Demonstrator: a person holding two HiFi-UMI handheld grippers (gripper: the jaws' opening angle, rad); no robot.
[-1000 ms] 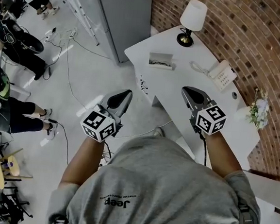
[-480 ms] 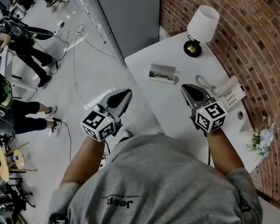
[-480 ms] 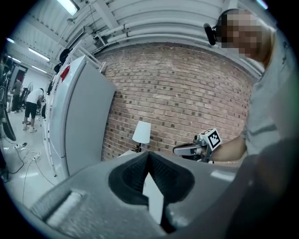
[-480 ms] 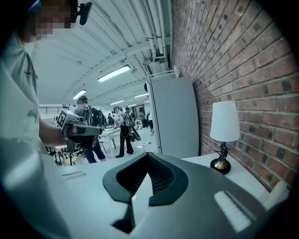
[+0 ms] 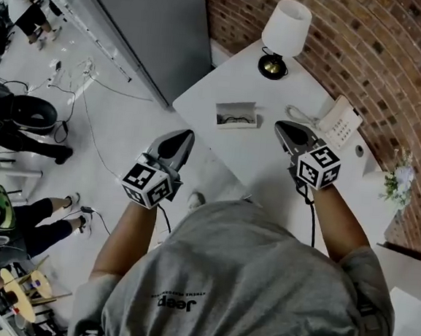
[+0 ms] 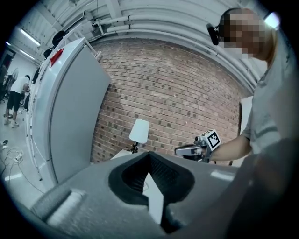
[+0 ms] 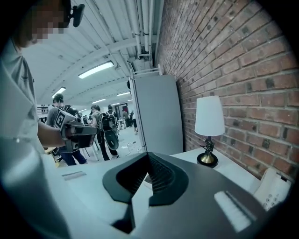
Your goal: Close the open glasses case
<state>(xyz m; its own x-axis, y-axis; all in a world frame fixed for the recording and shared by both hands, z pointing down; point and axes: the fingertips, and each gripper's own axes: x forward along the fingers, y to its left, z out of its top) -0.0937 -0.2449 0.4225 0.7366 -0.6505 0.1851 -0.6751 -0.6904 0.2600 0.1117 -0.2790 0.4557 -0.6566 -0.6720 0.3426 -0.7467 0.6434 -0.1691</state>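
Both pairs of jaws were pressed together, empty. I saw the open glasses case [image 5: 237, 115] lying on the counter [image 5: 233, 74]; my left gripper [image 5: 186, 137] was near its left, my right gripper [image 5: 279, 126] near its right.

Both have drawn in toward the open glasses case [image 5: 236, 115]: the right gripper [image 5: 280, 126] now hangs close to its right, the left gripper [image 5: 187, 134] nearer its left.
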